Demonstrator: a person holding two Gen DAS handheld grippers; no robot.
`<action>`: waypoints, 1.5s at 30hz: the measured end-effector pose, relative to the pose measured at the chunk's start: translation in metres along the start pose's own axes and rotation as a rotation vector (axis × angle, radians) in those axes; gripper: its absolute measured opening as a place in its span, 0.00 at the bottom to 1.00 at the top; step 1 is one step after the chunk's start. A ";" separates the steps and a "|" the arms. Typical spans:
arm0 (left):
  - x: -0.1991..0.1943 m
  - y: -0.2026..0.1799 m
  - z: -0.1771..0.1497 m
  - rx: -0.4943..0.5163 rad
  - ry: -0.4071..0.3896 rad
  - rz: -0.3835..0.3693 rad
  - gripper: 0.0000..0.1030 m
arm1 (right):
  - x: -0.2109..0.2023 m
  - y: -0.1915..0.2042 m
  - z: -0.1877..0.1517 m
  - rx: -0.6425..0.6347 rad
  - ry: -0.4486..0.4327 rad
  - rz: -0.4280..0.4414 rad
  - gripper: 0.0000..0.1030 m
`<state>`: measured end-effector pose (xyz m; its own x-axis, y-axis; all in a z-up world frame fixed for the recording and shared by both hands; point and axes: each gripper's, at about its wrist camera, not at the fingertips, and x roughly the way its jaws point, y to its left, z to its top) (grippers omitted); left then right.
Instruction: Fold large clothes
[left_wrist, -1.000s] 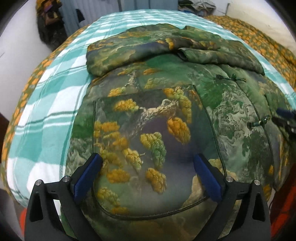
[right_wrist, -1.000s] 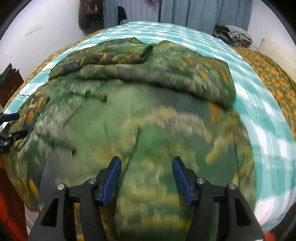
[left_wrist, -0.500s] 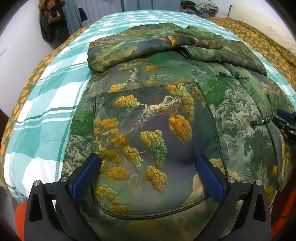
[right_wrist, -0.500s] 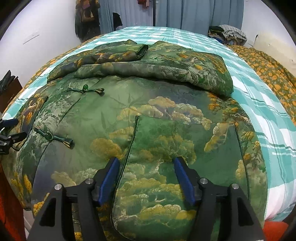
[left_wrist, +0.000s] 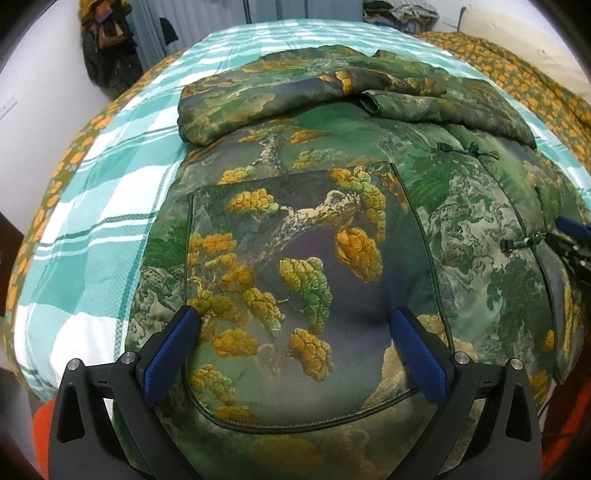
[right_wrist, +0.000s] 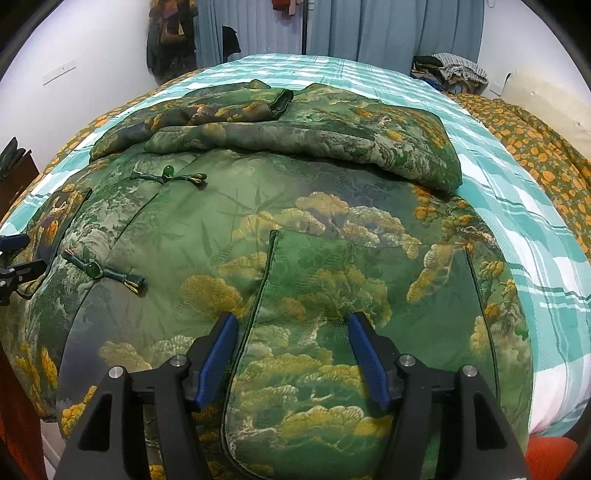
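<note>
A padded green jacket (left_wrist: 332, 236) printed with pine trees and yellow foliage lies front up on the bed, and the same jacket (right_wrist: 258, 229) fills the right wrist view. Its sleeves (right_wrist: 295, 129) are folded across the upper part. Knotted button loops (right_wrist: 99, 273) run down the front opening. My left gripper (left_wrist: 295, 321) hovers open over the left patch pocket (left_wrist: 295, 295), nothing between its fingers. Over the other pocket (right_wrist: 362, 295), my right gripper (right_wrist: 293, 323) stands open and empty. Each gripper's tip shows at the edge of the other's view.
The bed has a teal and white checked cover (left_wrist: 110, 206) and an orange-flowered quilt (right_wrist: 535, 147) along its right side. Blue curtains (right_wrist: 388, 29), hanging dark clothes (right_wrist: 166, 40) and a clothes pile (right_wrist: 454, 70) stand beyond the far end. Something orange (right_wrist: 546, 454) lies below the near edge.
The right wrist view was blurred a second ago and is sharp now, and the right jaws stand slightly wider. The left gripper and the jacket look the same.
</note>
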<state>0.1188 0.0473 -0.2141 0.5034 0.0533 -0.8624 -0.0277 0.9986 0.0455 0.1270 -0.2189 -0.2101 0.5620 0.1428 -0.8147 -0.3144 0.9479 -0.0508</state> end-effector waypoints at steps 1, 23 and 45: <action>-0.001 0.001 0.000 -0.002 0.002 -0.010 0.99 | 0.000 0.000 0.000 0.001 0.000 0.000 0.63; -0.008 0.080 -0.024 -0.222 0.258 -0.369 0.99 | -0.055 -0.168 -0.030 0.244 0.334 0.189 0.63; -0.054 0.117 -0.006 -0.259 0.248 -0.431 0.10 | -0.084 -0.117 0.008 0.182 0.276 0.338 0.11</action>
<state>0.0835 0.1608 -0.1656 0.2992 -0.3931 -0.8695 -0.0915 0.8952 -0.4362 0.1226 -0.3397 -0.1312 0.2189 0.3947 -0.8924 -0.2914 0.8992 0.3262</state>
